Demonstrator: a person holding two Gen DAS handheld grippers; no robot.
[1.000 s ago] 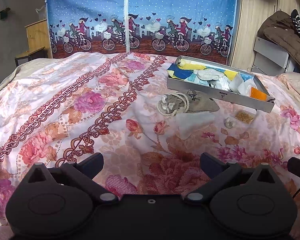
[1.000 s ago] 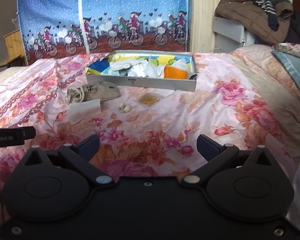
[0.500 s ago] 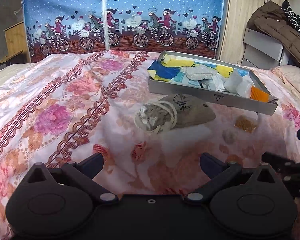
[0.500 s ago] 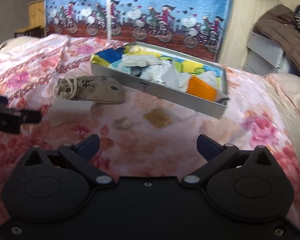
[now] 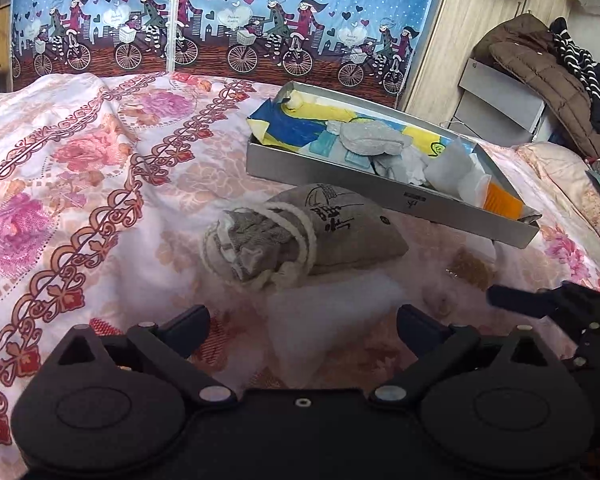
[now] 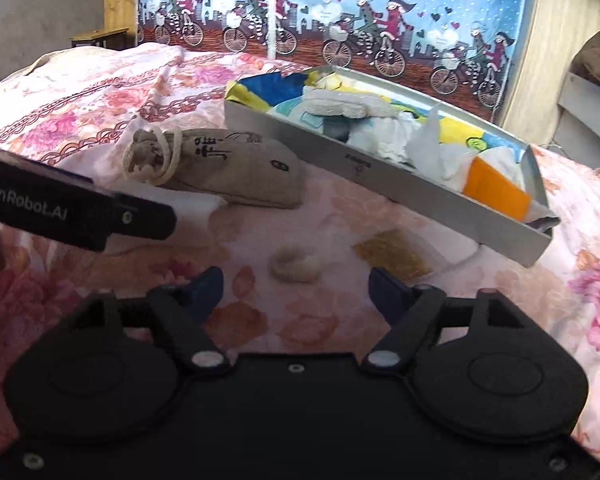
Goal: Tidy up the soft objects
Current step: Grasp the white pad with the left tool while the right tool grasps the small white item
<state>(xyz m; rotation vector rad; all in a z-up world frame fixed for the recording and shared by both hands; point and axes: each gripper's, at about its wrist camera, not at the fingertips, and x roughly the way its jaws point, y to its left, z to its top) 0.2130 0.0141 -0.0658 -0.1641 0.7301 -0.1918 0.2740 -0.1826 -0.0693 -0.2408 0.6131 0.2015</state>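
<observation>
A grey drawstring pouch (image 5: 304, 236) lies on the floral bedspread, just in front of a grey tray (image 5: 384, 196) that holds several soft items. A white cloth (image 5: 332, 320) lies flat in front of the pouch, right before my open, empty left gripper (image 5: 303, 326). In the right wrist view the pouch (image 6: 224, 168) is at the left, the tray (image 6: 380, 172) behind it. A small cream lump (image 6: 296, 267) and a tan pad (image 6: 392, 254) lie just ahead of my open, empty right gripper (image 6: 296, 286).
The bedspread (image 5: 80, 184) covers the whole bed. A blue curtain with cyclists (image 5: 228, 20) hangs behind. A brown jacket (image 5: 540, 76) lies on a grey unit at the right. A wooden cabinet (image 6: 118, 12) stands at the back left.
Both grippers have moved forward towards the pouch and the tray, which now look larger. The right gripper has dropped close over the cream lump. Both stay open.
</observation>
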